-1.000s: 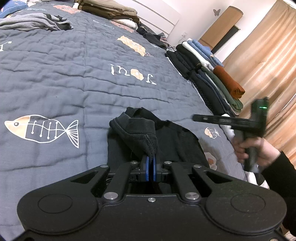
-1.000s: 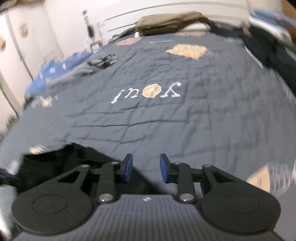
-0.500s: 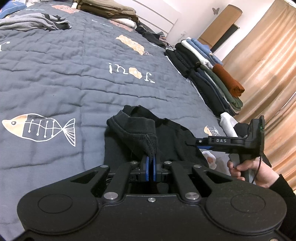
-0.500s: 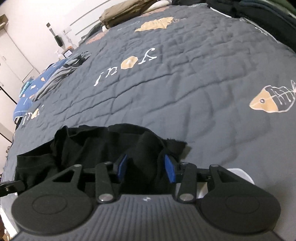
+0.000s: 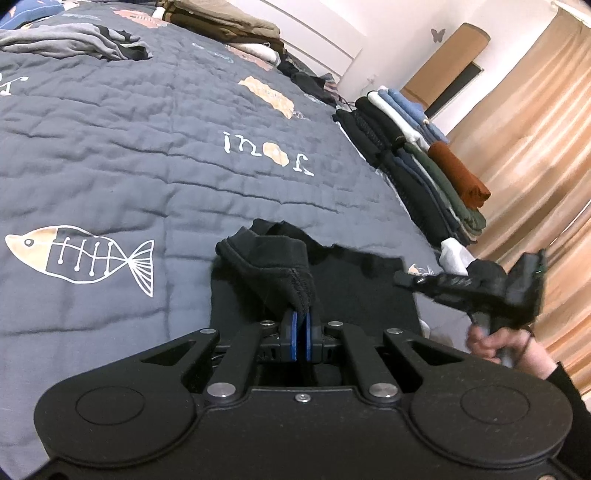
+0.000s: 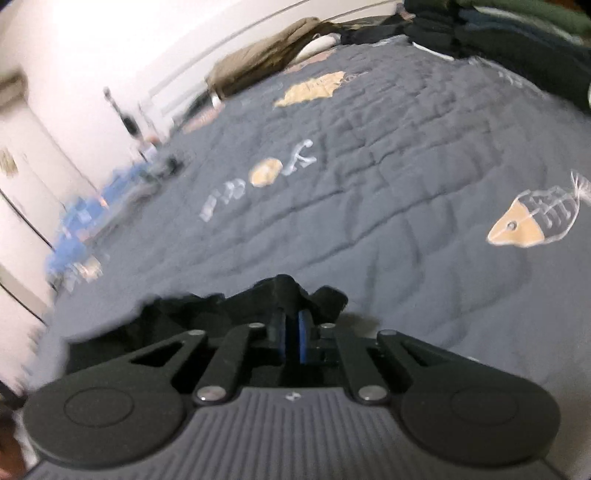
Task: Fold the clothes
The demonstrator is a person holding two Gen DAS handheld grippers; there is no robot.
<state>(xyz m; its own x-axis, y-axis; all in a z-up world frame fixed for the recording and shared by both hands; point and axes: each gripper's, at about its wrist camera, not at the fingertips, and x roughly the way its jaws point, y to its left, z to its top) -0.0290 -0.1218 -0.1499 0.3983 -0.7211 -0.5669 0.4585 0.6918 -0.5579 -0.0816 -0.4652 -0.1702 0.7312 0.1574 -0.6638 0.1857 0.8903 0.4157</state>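
A black garment (image 5: 354, 291) lies on the grey quilt near the bed's front edge. My left gripper (image 5: 301, 326) is shut on one corner of it, and the pinched fabric stands up as a rumpled peak (image 5: 269, 262). In the right wrist view my right gripper (image 6: 291, 336) is shut on another bunched edge of the black garment (image 6: 291, 295), lifted a little off the quilt. The left wrist view shows the right gripper (image 5: 476, 286) at the garment's right side, held by a hand (image 5: 506, 343).
A stack of folded clothes (image 5: 417, 162) lines the bed's right edge, beside beige curtains (image 5: 535, 147). A grey garment (image 5: 74, 44) and a tan folded pile (image 5: 225, 22) lie at the far end. The grey quilt (image 5: 147, 147) stretches wide between them.
My right gripper came down onto the garment's right edge and went from open to shut on the fabric. The left gripper kept its hold and barely moved.
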